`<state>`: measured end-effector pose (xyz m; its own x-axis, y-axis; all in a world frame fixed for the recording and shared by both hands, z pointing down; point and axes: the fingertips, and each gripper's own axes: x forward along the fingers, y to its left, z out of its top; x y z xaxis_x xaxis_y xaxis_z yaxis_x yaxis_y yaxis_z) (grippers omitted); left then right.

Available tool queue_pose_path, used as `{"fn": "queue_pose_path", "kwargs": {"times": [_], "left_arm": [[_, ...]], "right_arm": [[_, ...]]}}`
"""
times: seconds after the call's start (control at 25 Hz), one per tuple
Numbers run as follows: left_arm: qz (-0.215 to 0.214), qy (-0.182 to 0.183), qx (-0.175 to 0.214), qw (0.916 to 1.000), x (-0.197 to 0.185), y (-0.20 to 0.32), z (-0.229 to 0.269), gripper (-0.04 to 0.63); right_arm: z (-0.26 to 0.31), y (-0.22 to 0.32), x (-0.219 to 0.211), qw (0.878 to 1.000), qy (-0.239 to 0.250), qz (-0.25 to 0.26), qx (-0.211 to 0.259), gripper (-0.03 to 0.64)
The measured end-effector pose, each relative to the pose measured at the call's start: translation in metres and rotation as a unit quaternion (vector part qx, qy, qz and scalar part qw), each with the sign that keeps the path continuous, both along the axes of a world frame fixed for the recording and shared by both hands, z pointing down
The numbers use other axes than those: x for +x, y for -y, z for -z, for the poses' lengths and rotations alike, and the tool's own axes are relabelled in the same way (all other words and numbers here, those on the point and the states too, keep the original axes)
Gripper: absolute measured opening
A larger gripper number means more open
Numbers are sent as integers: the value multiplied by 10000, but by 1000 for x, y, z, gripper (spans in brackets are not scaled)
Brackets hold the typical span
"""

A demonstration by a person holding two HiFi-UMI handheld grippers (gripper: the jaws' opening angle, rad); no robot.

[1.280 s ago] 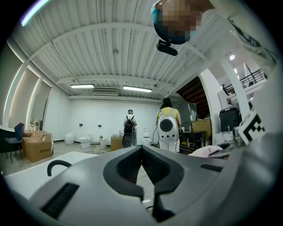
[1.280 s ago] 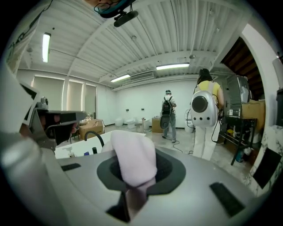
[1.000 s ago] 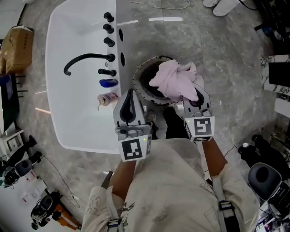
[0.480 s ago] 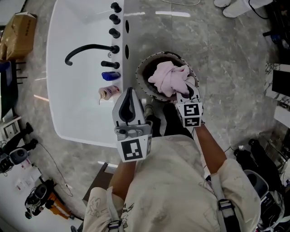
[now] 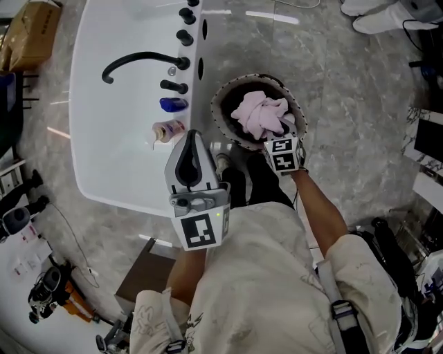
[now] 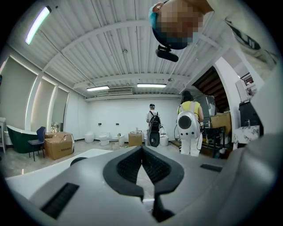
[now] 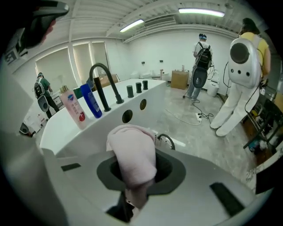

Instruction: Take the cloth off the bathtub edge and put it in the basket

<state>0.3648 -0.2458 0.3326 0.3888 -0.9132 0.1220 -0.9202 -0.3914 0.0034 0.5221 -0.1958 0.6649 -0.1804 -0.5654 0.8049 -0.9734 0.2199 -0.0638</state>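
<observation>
A pink cloth (image 5: 260,113) lies bunched in the round dark basket (image 5: 220,104), which stands on the floor beside the white bathtub (image 5: 104,159). My right gripper (image 5: 275,135) reaches over the basket's near rim, shut on a fold of the cloth (image 7: 132,155), which drapes over the right gripper (image 7: 135,185) in its own view. My left gripper (image 5: 192,137) hovers by the tub's near edge, away from the basket. In its own view the left gripper (image 6: 142,152) is shut, with nothing between the jaws.
On the tub rim are a black faucet (image 5: 138,65), black knobs (image 5: 187,15), a blue bottle (image 5: 173,104) and a pink bottle (image 5: 168,129). A cardboard box (image 5: 31,21) sits at the far left. Camera gear (image 5: 41,294) lies on the marble floor. People and a white robot (image 7: 241,79) stand farther off.
My right gripper has carried the cloth away from me and down, so the cloth now rests in the basket instead of hanging above its rim. The left gripper has stayed put.
</observation>
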Motion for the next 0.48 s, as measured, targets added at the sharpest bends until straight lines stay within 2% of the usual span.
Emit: {"fn": "queue_pose_path", "kwargs": {"times": [0.36,0.48], "left_arm": [[201,-3,-77,9998,-19,0,-5,2],[194,-20,-93,9998,-23,0,-5,2]], "right_arm": [[-80,-13,-6,9933,-198,295,-1097,51],[-92,-17,-7,9907,-208,169,-1333,54]]}}
